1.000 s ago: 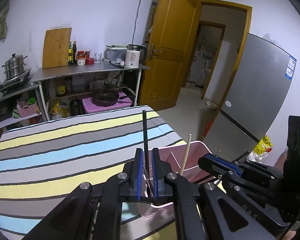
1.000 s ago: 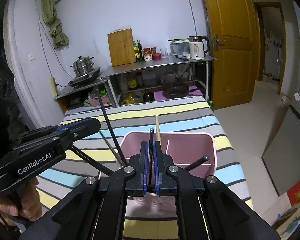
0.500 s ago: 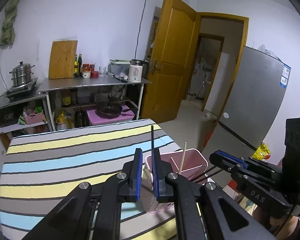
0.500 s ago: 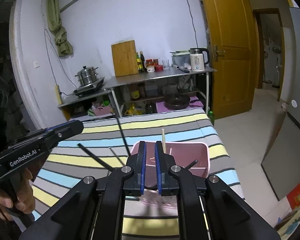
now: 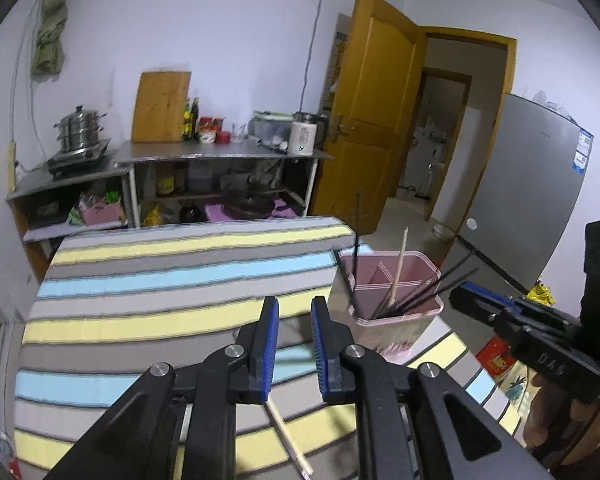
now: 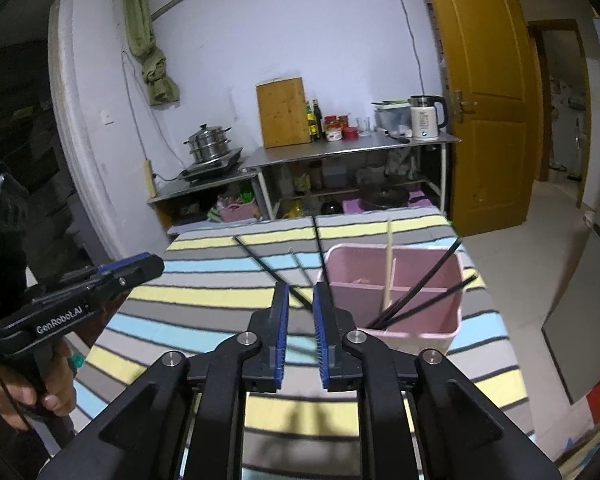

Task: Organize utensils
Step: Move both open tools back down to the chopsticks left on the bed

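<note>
Mostly sorted I'd say — black chopsticks and a wooden one stand in the pink divided caddy at 2 o'clock on the striped worktop, both grippers' fingers opening on nothing, but one wooden chopstick lies loose at 6 o'clock.

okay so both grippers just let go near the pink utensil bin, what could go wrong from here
The pink bin sits at the striped table's edge; a nudge from the opening, empty right gripper might tip it off. The black chopsticks lean over the rim and could snag. The wooden chopstick under the opening left gripper may be missed.
</note>
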`<state>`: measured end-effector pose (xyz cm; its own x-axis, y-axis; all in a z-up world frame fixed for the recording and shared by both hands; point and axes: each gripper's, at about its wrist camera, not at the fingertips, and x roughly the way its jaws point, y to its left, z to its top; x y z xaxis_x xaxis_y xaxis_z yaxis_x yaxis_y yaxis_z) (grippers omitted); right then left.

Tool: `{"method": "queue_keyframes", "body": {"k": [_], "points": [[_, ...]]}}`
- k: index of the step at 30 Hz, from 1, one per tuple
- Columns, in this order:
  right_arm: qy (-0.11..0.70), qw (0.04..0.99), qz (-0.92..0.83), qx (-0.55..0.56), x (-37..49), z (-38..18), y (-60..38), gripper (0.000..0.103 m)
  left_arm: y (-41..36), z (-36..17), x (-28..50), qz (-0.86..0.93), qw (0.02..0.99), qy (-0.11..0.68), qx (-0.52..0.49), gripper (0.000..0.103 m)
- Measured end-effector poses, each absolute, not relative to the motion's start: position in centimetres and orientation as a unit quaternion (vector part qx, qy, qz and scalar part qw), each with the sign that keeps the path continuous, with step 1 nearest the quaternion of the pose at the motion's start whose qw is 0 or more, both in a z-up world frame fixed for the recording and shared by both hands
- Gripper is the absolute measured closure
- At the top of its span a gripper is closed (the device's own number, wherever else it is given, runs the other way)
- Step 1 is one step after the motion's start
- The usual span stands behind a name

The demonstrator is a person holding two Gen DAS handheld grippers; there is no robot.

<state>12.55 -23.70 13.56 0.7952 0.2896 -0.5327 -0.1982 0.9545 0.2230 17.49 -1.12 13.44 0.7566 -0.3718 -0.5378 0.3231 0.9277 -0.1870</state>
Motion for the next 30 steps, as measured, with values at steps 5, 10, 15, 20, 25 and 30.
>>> {"method": "queue_keyframes", "body": {"k": [5, 10, 15, 20, 25, 30], "points": [[0.309, 0.937, 0.139, 0.080, 11.7, 12.0, -22.6, 0.087, 0.4, 10.4, 16.4, -0.169, 0.929, 0.326, -0.050, 0.087], [0.328, 0.929, 0.150, 0.078, 11.2, 10.3, -21.5, 0.087, 1.6, 7.7, 15.7, -0.153, 0.922, 0.352, -0.056, 0.087], [0.349, 0.920, 0.162, 0.073, 11.1, 8.5, -20.4, 0.087, 2.4, 5.8, 15.9, -0.142, 0.915, 0.372, -0.067, 0.087], [0.369, 0.911, 0.168, 0.067, 11.5, 6.9, -19.5, 0.086, 2.8, 4.3, 16.6, -0.135, 0.908, 0.388, -0.078, 0.087], [0.384, 0.905, 0.172, 0.067, 12.1, 5.6, -19.2, 0.086, 2.7, 2.7, 18.2, -0.134, 0.901, 0.402, -0.089, 0.077], [0.396, 0.899, 0.173, 0.069, 12.8, 4.5, -19.3, 0.086, 1.9, 1.0, 20.7, -0.134, 0.894, 0.418, -0.089, 0.077]]}}
